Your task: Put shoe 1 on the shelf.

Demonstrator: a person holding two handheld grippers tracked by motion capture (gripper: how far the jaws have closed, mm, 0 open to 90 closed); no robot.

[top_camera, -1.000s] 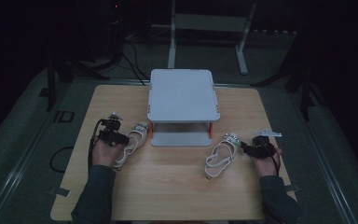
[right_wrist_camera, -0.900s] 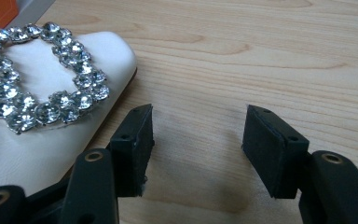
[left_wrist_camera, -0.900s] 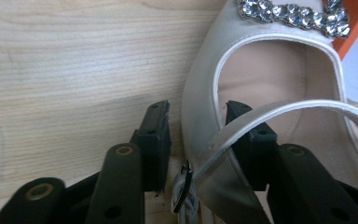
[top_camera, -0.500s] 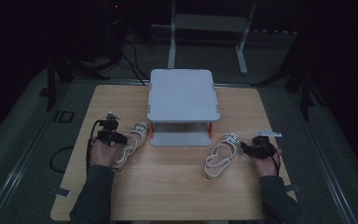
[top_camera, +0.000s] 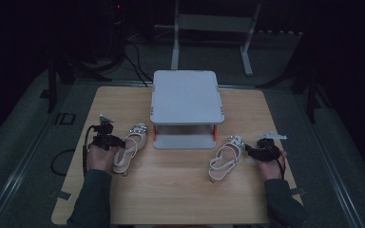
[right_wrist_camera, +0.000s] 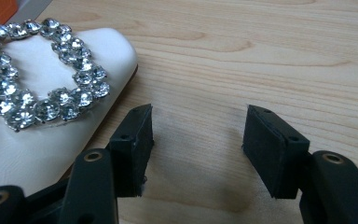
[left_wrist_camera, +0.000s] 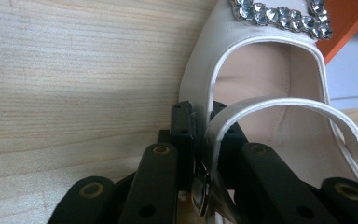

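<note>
I had the left gripper [top_camera: 115, 141] clamped on the side wall of the left sandal [left_wrist_camera: 261, 154], one pad outside the shoe and one inside it, at the point where the buckled strap [left_wrist_camera: 279, 108] meets the upper; its jaws had just been closing, and in the left gripper view the wall sat pinched between them. That sandal lay flat on the table [top_camera: 180, 190], just to the left of the grey two-tier rack [top_camera: 186, 97], with its jewelled toe pointing at the rack's orange leg [left_wrist_camera: 349, 21].

My right gripper [right_wrist_camera: 196, 140] stood wide, nothing between its pads, bare wood under them. The right sandal [top_camera: 225, 156] lay just beside it (its rhinestone buckle [right_wrist_camera: 37, 84] sat to the left of the jaws in the right gripper view), near but not gripped.

Judging from that, the work looked to be at its start: I took the aim to be putting the pair on the rack, and both the top shelf and the lower one were bare. One shoe was secured and not lifted; the other was yet to be grasped. Left to do, as I read it: close the right on its shoe, lift both, and set them on a shelf.
</note>
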